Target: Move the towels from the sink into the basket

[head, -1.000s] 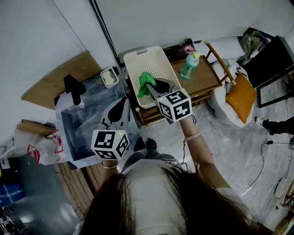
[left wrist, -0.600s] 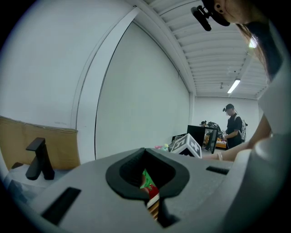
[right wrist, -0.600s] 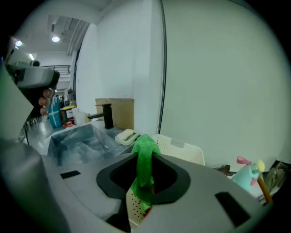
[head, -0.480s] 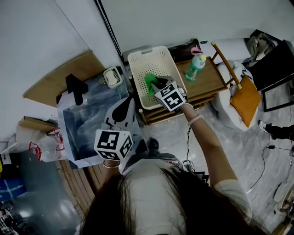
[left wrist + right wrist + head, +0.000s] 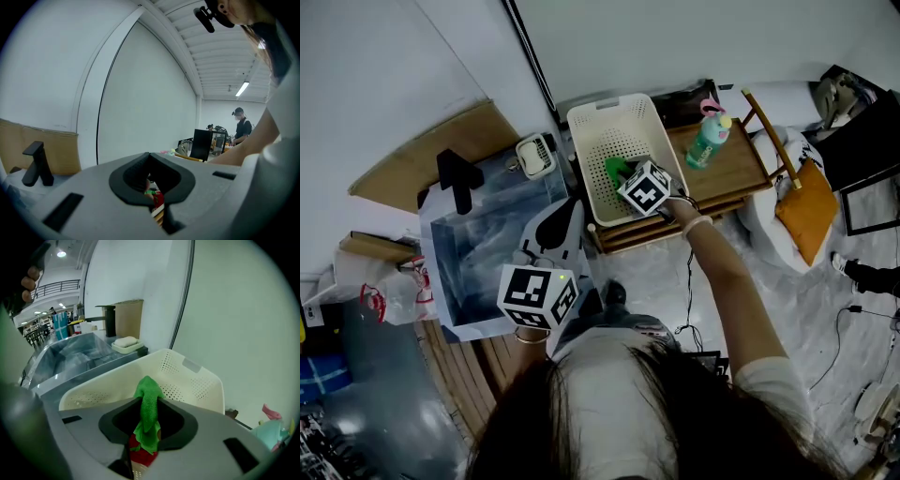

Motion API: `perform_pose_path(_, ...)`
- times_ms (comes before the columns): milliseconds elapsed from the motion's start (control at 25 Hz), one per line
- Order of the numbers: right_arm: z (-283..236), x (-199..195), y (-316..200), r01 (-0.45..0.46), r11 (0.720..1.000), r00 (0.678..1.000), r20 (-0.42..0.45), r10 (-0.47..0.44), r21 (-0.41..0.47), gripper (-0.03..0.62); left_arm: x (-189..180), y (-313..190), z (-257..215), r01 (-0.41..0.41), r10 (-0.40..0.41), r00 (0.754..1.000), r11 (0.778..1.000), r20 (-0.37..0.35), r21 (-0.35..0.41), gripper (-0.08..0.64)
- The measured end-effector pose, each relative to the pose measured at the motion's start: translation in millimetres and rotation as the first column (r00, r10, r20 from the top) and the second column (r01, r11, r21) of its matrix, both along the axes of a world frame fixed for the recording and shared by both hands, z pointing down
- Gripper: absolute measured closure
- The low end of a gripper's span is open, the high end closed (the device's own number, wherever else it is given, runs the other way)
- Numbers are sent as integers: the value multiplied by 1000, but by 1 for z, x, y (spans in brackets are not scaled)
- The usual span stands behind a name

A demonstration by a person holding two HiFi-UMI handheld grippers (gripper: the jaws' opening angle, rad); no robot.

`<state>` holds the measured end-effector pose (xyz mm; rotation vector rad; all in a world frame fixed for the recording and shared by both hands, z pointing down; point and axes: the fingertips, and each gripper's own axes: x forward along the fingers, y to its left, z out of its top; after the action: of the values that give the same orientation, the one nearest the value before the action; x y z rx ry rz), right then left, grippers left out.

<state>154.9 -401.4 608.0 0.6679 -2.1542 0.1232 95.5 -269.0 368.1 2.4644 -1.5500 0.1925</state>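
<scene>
My right gripper (image 5: 623, 174) reaches down into the white perforated basket (image 5: 622, 113) and stays shut on a green towel (image 5: 617, 168). In the right gripper view the green towel (image 5: 148, 414) sticks up between the pads of my right gripper (image 5: 149, 398), in front of the basket (image 5: 190, 377). Its jaws have just been opening a little, with the towel still pinched. Something red (image 5: 141, 453) lies below the towel. My left gripper (image 5: 565, 214) hovers at the steel sink (image 5: 478, 239), shut and empty. In its own view the left gripper (image 5: 150, 157) points across the room.
A black faucet (image 5: 456, 178) and a soap dish (image 5: 534, 156) stand at the sink's back. The basket rests on a wooden table (image 5: 739, 169) beside a green bottle (image 5: 711, 138). An orange cushion (image 5: 801, 212) lies right, a plastic bag (image 5: 382, 286) left.
My right gripper has dropped with the green towel from above the basket's near edge down into the basket, turning as it went. The left gripper has stayed in place.
</scene>
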Motion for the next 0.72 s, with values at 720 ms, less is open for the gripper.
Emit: perform_pose_path(720, -38, 8, 12, -142, 989, 978, 155, 137, 27, 496, -4, 11, -6, 10, -10, 1000, 1000, 17, 15, 557)
